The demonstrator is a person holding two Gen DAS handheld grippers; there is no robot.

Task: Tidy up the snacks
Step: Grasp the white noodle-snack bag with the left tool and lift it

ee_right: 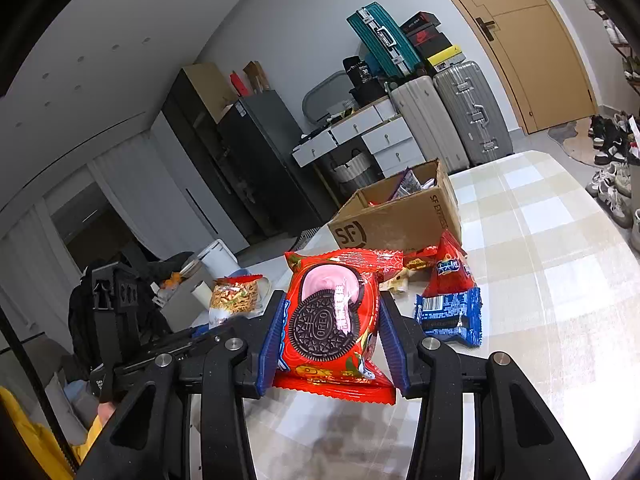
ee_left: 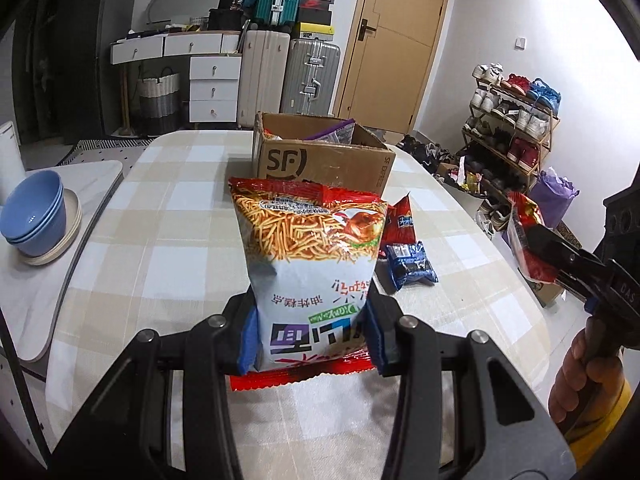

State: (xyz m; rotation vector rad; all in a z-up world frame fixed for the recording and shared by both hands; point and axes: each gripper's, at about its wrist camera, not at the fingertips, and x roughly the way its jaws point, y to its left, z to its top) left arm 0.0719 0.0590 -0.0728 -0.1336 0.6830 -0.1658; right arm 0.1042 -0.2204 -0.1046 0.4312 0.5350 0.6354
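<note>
The table [ee_left: 120,216], under a checked beige cloth, carries everything, and near its far edge sits the open cardboard box [ee_left: 320,160]. It is printed "SF" on one wall and "SF EXPRESS" on the next, and purple and red packets already poke above its rim, so it looks like the place where the snacks are being gathered.

Next in size is the noodle-snack bag [ee_left: 312,256], lifted clear of the cloth and pinched at its lower end between the blue pads of the left gripper [ee_left: 312,332]. The bag points away towards the box with its print upside down. Large Chinese characters show there, but I cannot read a brand.

The Oreo packet [ee_right: 332,320], red, with "OREO" stamped on the pictured biscuit, is clamped the same way in the right gripper [ee_right: 332,336], above the near part of the table. Both jaws stand narrow, closed on their packets, which suggests each packet is being carried to the box.

Smallest are the loose packets left on the cloth between the grippers and the box: a red pouch [ee_right: 450,270] and, touching it, a blue packet [ee_right: 450,316] showing a barcode. Their writing is too small to read.
</note>
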